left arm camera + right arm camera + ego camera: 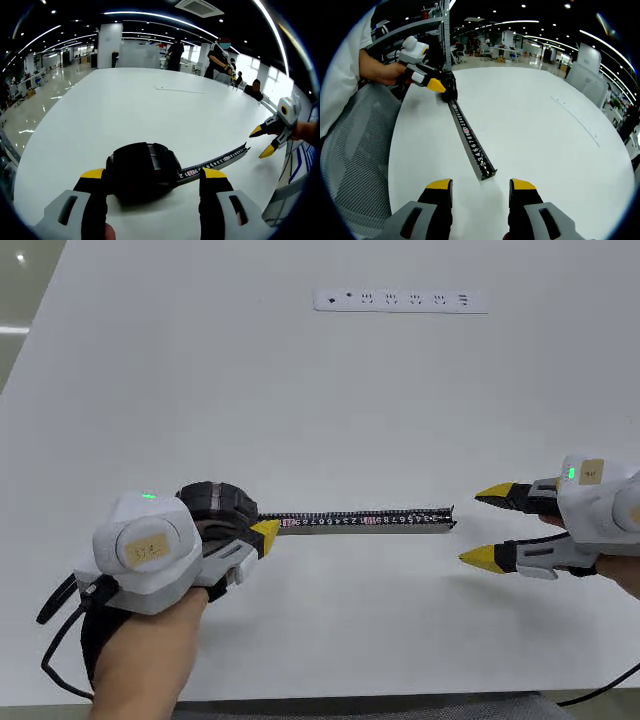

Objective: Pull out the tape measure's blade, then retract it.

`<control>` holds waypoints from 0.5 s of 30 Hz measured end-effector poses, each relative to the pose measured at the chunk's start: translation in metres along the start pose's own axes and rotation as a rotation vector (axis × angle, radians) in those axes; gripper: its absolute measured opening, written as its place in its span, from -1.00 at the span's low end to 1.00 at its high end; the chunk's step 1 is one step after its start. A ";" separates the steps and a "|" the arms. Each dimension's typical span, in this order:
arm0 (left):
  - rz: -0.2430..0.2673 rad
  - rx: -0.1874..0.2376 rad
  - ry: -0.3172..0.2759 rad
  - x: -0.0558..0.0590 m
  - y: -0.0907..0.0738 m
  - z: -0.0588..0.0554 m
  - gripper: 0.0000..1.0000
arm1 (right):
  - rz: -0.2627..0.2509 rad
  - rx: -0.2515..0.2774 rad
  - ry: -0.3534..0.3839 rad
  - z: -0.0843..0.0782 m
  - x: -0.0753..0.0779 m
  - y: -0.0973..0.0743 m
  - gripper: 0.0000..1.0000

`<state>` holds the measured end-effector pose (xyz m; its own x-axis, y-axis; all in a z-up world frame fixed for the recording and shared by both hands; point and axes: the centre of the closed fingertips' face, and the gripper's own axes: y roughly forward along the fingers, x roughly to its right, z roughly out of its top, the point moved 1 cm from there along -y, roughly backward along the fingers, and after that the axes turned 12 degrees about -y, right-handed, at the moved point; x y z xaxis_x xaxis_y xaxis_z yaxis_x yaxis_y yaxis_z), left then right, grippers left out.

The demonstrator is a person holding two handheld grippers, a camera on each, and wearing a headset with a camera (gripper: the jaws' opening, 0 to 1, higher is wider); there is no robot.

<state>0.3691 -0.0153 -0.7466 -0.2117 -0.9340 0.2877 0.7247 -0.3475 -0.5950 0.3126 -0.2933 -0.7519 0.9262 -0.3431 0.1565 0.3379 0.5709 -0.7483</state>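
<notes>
On the desk [300, 390], the tape measure [215, 505] is pinched by the left gripper [153, 173], its blade [365, 520] pulled out. The right gripper [472, 528] is held near the tip, fingers spread.

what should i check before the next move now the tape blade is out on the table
1. Left hand-held gripper holds the black rounded tape measure case firmly: cannot tell. Its jaws stand either side of the case, but contact is unclear.
2. Black numbered metal blade lies straight and flat on the white table: ok.
3. Right hand-held gripper is open and apart from the blade's end hook: ok.
4. Blade's path back to the case is free: ok. The white power strip lies far off.
5. Blade lock state: cannot tell.
</notes>
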 end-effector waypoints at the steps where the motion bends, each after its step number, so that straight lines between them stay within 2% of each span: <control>1: 0.001 0.005 -0.010 0.000 0.000 0.001 0.44 | 0.007 -0.003 0.000 -0.001 0.001 0.001 -0.18; 3: 0.009 0.010 -0.022 0.000 0.000 0.001 0.44 | 0.021 -0.011 -0.021 -0.002 0.002 0.001 -0.27; 15: 0.049 0.022 -0.046 -0.005 0.004 0.003 0.32 | 0.082 -0.031 -0.068 -0.002 0.008 0.012 -0.38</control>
<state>0.3748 -0.0113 -0.7485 -0.1460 -0.9449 0.2931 0.7480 -0.2993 -0.5924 0.3238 -0.2906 -0.7610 0.9602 -0.2436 0.1364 0.2557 0.5716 -0.7796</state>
